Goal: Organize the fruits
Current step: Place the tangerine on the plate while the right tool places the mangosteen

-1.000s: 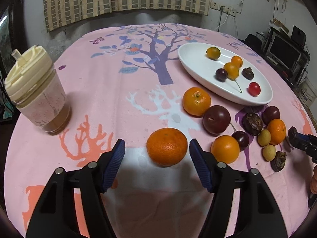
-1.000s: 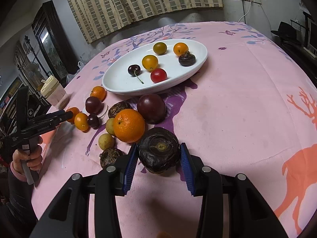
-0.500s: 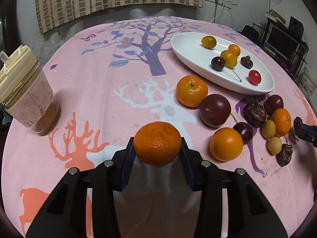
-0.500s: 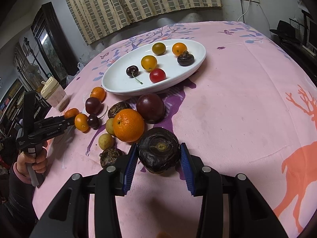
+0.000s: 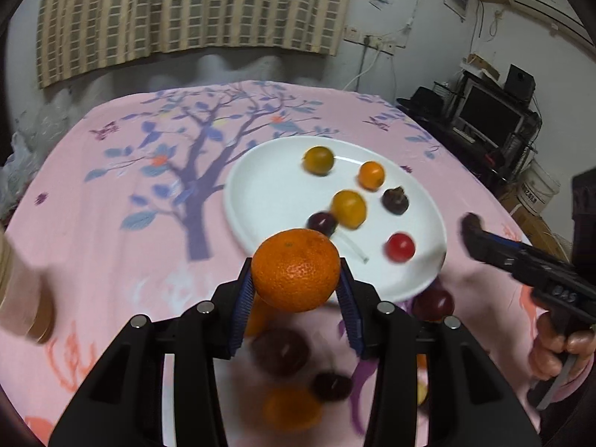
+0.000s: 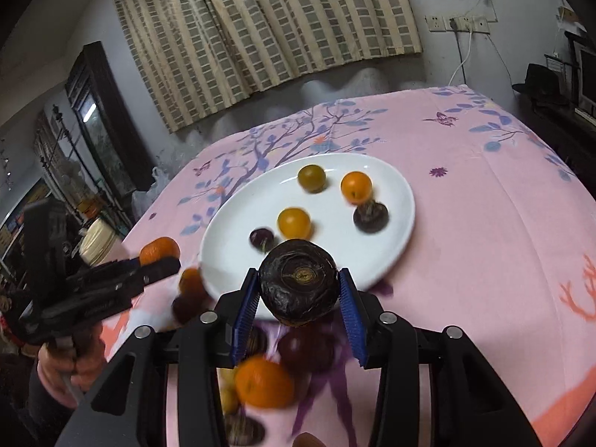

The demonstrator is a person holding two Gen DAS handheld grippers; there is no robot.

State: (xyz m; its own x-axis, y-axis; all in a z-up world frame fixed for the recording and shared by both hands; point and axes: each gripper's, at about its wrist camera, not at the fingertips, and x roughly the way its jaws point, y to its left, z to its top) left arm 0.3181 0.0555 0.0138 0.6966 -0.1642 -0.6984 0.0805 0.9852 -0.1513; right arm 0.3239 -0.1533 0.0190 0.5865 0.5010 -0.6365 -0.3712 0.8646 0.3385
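Both grippers loaded. Left gripper (image 5: 295, 290) is clamped on the mandarin (image 5: 295, 270), held off the cloth at frame centre, just in front of the white plate (image 5: 268, 193) near edge. Right gripper (image 6: 298, 298) is clamped on a dark wrinkled fruit (image 6: 299, 286), also lifted, over the plate's near rim at frame centre. Six small fruits sit on the plate. Loose fruit below both grippers is motion-blurred on the pink tablecloth (image 6: 484, 231).

A lived-in home room. A round table under a pink tree-print cloth (image 5: 111, 201) fills the centre, a checked curtain (image 5: 186, 11) hangs across the top, and a monitor with a speaker (image 5: 491, 111) sits on cluttered shelving at the right edge.
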